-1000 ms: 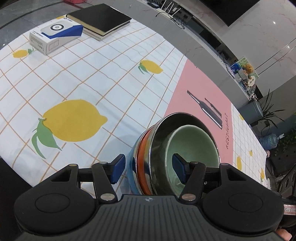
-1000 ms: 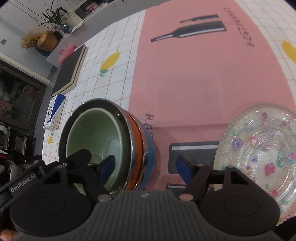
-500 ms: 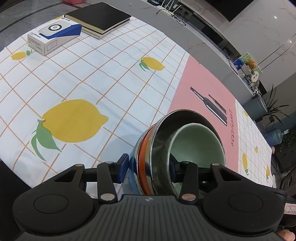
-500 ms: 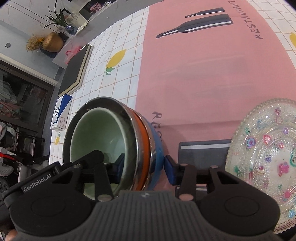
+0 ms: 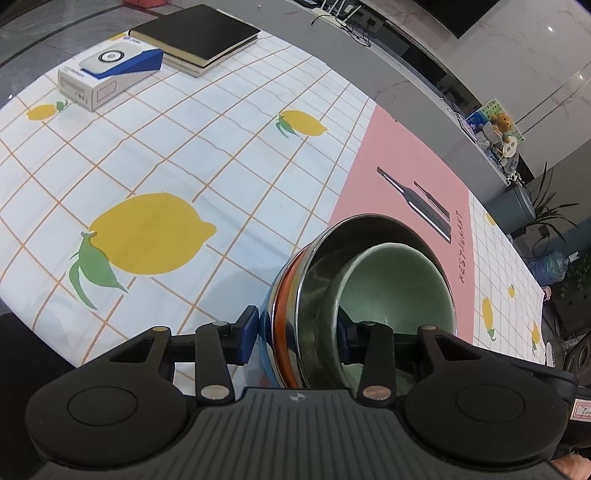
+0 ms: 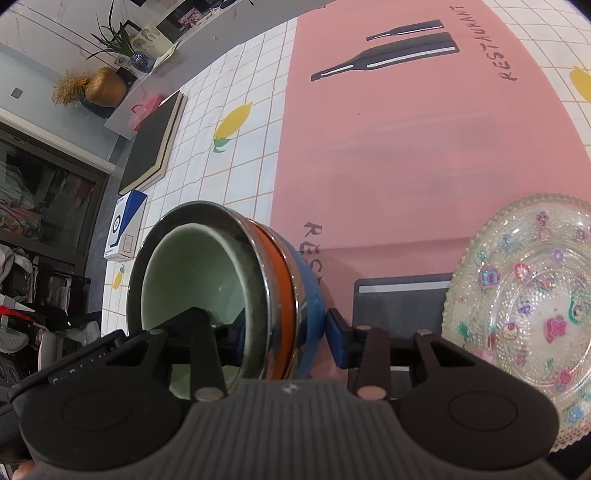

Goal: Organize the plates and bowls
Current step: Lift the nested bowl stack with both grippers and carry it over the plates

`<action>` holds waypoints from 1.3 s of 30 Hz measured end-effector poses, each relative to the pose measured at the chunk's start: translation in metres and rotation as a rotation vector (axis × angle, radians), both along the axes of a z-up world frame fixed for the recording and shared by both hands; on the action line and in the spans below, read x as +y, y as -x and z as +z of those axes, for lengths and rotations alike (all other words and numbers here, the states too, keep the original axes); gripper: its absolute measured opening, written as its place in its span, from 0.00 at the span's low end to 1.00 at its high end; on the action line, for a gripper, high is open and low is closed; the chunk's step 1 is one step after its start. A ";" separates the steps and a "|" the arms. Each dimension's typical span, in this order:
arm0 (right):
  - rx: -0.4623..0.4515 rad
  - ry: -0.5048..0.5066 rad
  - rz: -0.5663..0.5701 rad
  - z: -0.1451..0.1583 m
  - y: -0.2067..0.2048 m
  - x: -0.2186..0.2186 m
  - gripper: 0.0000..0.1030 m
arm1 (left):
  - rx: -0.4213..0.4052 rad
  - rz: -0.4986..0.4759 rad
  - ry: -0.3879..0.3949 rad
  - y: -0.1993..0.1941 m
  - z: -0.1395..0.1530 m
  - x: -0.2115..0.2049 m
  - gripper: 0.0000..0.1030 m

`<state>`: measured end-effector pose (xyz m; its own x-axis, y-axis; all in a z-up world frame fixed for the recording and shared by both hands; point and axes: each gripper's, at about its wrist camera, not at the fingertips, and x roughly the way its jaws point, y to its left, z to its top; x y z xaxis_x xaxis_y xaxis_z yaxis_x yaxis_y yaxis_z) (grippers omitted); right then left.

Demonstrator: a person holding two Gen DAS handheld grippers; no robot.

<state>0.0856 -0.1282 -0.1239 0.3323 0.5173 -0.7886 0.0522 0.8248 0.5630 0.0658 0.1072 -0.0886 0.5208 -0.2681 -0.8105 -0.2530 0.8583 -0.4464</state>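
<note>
Since a second ago both my claws have drawn in around the nested bowl stack, which now sits tilted. My left claw (image 5: 293,330) is clamping the stack's rim wall, its jaws closing: one blue pad on the blue outer bowl (image 5: 266,325), the other inside against the green bowl (image 5: 399,291). My right claw (image 6: 280,330) is clamped on the opposite side of the rim, one pad on the blue wall, the other inside the green bowl. Between blue and green lie an orange bowl (image 6: 282,284) and a steel bowl (image 6: 207,214). The stack sits at the pink placemat's (image 6: 424,155) edge on the lemon-print tabletop (image 5: 184,147). In the right view, a patterned glass plate (image 6: 528,306) lies at three o'clock of the stack, well apart. In the left view, a white box (image 5: 107,72) and black book (image 5: 199,31) lie at eleven o'clock, far off.
</note>
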 end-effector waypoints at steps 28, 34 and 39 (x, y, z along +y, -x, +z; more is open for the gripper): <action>-0.030 0.013 -0.227 0.037 0.061 -0.152 0.39 | -0.012 -0.258 0.000 -0.004 0.034 -0.144 0.45; -0.017 0.025 -0.258 0.033 0.069 -0.172 0.39 | 0.014 -0.299 -0.005 -0.005 0.027 -0.166 0.44; 0.005 0.024 -0.274 0.026 0.072 -0.181 0.39 | 0.033 -0.316 -0.010 -0.004 0.023 -0.176 0.44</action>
<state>0.0136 -0.3096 -0.0974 0.4531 0.3901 -0.8016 0.2777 0.7927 0.5427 0.0698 -0.0687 -0.0660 0.3864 -0.4044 -0.8289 0.0130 0.9010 -0.4335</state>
